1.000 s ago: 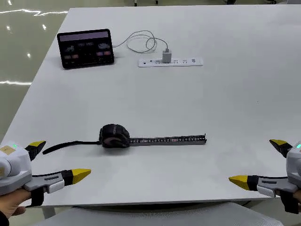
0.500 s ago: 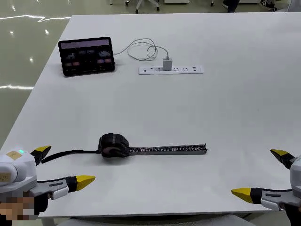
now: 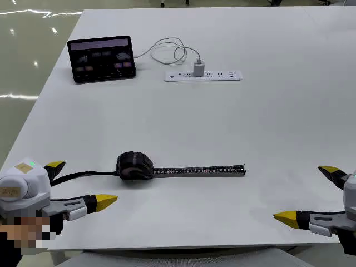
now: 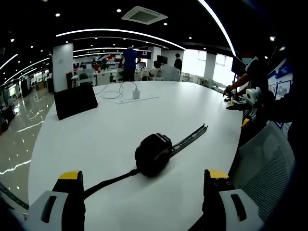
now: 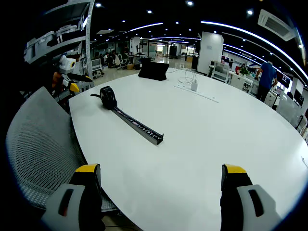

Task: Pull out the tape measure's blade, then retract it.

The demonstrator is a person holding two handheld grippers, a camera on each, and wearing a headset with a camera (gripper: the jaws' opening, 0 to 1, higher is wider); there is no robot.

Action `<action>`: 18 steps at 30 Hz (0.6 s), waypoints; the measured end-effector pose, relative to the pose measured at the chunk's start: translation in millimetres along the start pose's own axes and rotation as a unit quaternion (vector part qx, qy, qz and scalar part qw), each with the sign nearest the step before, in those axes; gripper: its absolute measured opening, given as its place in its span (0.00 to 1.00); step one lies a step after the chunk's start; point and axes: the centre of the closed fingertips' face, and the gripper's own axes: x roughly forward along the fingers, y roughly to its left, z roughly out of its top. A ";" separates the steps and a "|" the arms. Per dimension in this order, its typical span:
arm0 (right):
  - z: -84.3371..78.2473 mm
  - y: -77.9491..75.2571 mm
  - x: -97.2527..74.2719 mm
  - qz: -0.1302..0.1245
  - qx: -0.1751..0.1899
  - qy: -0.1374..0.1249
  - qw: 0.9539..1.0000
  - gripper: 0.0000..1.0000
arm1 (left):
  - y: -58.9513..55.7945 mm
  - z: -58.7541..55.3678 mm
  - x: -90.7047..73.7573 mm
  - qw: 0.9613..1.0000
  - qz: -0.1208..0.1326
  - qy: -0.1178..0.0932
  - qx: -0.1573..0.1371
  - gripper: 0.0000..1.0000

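White tabletop (image 3: 278, 111) stretches across the head view. The tape measure (image 3: 135, 165) lies near the front edge, its blade (image 3: 200, 169) already drawn out and running rightward. The left gripper (image 3: 80, 183), jaws apart and empty, sits just left of it. The right gripper (image 3: 308, 193), likewise spread, is well past the blade's end.

In the left gripper view the tape measure is straight ahead, its strap (image 4: 108, 182) trailing back toward the jaws.

In the right gripper view the blade's end points toward the claw, ahead and slightly left.

Retracting probably suits the left gripper, which is nearer.
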 end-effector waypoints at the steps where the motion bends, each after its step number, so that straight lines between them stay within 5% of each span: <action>1: -0.6 -0.3 1.6 0.003 0.001 0.004 1.000 1.00 | -0.7 0.3 2.4 1.000 -0.001 0.003 -0.003 1.00; 10: -4.0 1.0 21.7 0.038 -0.027 0.025 0.999 1.00 | -16.1 6.9 34.8 1.000 -0.012 0.021 0.001 1.00; 13: -2.0 0.6 26.9 0.050 -0.034 0.031 0.998 1.00 | -25.3 -3.8 45.2 0.998 -0.029 0.057 0.017 1.00; 18: 8.5 -2.4 32.9 0.061 -0.040 0.034 0.997 1.00 | -27.3 1.1 58.6 0.998 -0.017 0.053 -0.001 1.00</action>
